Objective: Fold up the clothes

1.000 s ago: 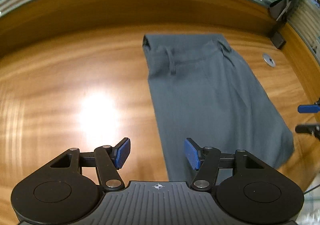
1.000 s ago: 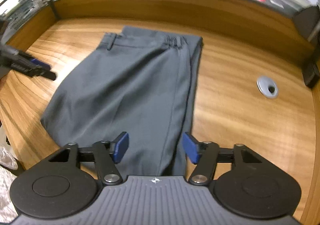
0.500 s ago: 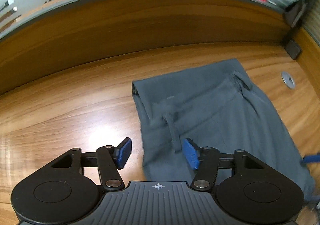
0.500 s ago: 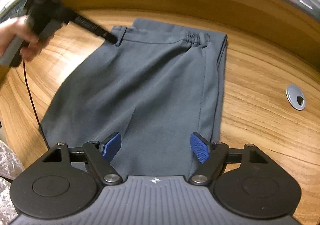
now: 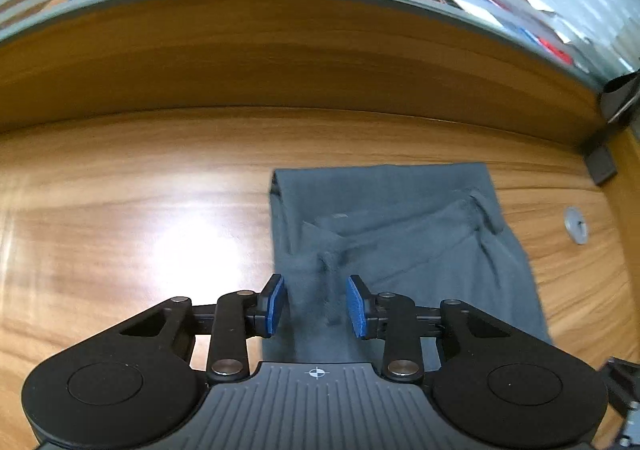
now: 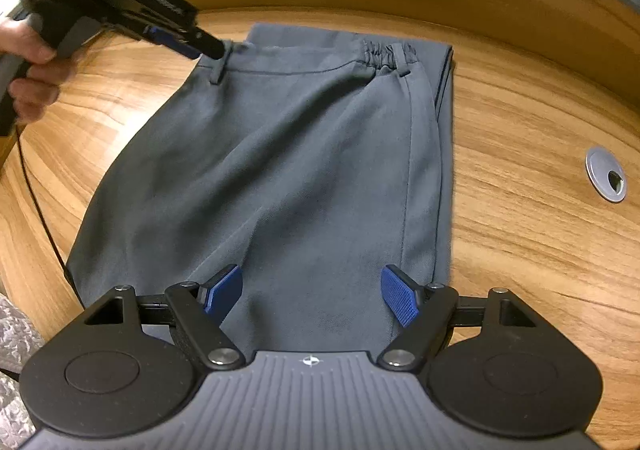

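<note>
Grey trousers (image 6: 304, 154) are lying flat on the wooden desk (image 6: 532, 154), waistband toward the desk's back panel, legs running toward the near edge. The left gripper (image 5: 316, 304) is sitting right over the waistband corner, its blue pads (image 5: 276, 306) standing partly apart with a belt loop and a ridge of fabric bunching between them; the pads are not pressing together, and whether they are actually touching the cloth is hard to tell through the blur. From the right wrist camera, that same gripper is reaching in over the trousers' far left corner, a hand (image 6: 30, 66) gripping its handle. The right gripper (image 6: 312, 296) is hovering over the lower part of the trousers, fingers spread wide and holding nothing. A round metal grommet (image 6: 606, 174) is sitting in the desk, well apart from the trousers' folded edge.
</note>
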Action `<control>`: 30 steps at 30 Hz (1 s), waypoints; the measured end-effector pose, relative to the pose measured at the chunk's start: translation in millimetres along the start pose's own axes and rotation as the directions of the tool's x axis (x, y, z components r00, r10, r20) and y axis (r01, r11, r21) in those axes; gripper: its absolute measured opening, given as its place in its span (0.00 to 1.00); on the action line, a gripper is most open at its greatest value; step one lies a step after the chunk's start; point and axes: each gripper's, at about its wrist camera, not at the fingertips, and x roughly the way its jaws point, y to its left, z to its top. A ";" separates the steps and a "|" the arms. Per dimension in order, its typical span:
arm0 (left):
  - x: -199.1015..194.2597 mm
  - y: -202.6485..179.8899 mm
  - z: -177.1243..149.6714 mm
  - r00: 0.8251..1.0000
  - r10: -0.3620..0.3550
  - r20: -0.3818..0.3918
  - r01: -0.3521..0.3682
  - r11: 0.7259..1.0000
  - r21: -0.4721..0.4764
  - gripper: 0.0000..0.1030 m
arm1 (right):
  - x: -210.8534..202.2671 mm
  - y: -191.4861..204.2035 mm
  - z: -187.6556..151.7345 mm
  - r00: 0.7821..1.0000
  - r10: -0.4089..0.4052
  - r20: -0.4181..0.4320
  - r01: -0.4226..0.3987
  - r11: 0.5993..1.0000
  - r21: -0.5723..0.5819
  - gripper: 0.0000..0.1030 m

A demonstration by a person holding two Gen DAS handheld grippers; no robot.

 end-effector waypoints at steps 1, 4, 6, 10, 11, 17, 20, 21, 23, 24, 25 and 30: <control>-2.9 -0.7 -1.7 1.000 -0.009 -0.004 0.009 1.000 -0.009 0.36 | 0.8 -1.3 0.1 1.000 0.003 0.000 -0.003 1.000 0.006 0.80; -1.3 -8.4 -5.8 1.000 -0.013 -0.023 0.013 1.000 0.012 0.36 | 3.6 -4.2 1.2 1.000 0.005 -0.001 -0.005 1.000 0.014 0.80; 3.4 -11.5 -5.9 0.999 -0.006 -0.034 0.006 1.000 0.023 0.36 | 3.3 -4.4 1.3 1.000 0.010 0.001 -0.010 1.000 0.017 0.81; 19.4 -12.7 -0.2 0.999 0.029 -0.045 -0.028 0.999 0.028 0.36 | 3.5 -3.6 0.7 1.000 0.011 0.002 -0.011 1.000 0.019 0.82; 23.2 -12.9 1.3 0.998 0.038 -0.046 -0.037 0.999 0.026 0.36 | 4.1 -4.0 0.5 1.000 0.011 0.002 -0.011 1.000 0.022 0.82; 45.6 -13.7 10.0 0.995 0.092 -0.048 -0.091 0.996 0.015 0.10 | 7.7 -3.9 -2.4 1.000 0.007 0.005 -0.007 1.000 0.030 0.82; 40.0 -12.5 12.2 0.995 0.101 -0.016 -0.101 0.995 -0.008 0.06 | 9.2 -5.0 -3.7 1.000 0.007 0.005 -0.007 0.999 0.039 0.82; 33.7 -12.2 13.4 0.995 0.103 0.003 -0.103 0.995 -0.016 0.06 | 9.4 -5.2 -3.9 1.000 0.006 0.005 -0.006 0.999 0.039 0.82; 22.5 -11.8 16.1 0.994 0.103 0.042 -0.102 0.994 -0.025 0.06 | 7.2 -6.3 -3.3 1.000 0.005 0.013 -0.006 0.999 0.043 0.82; 17.7 -11.7 17.6 0.993 0.101 0.061 -0.100 0.995 -0.028 0.06 | 4.9 -7.2 -3.5 1.000 0.007 0.025 -0.008 0.999 0.053 0.82; 18.7 -10.9 18.3 0.993 0.101 0.060 -0.100 0.995 -0.023 0.06 | 2.7 -9.6 -3.9 0.999 0.010 0.035 -0.012 0.998 0.066 0.82; 39.1 -3.3 16.6 0.996 0.090 0.011 -0.090 0.996 -0.005 0.07 | 4.1 -23.1 -3.2 0.999 -0.034 0.006 0.033 0.996 0.083 0.82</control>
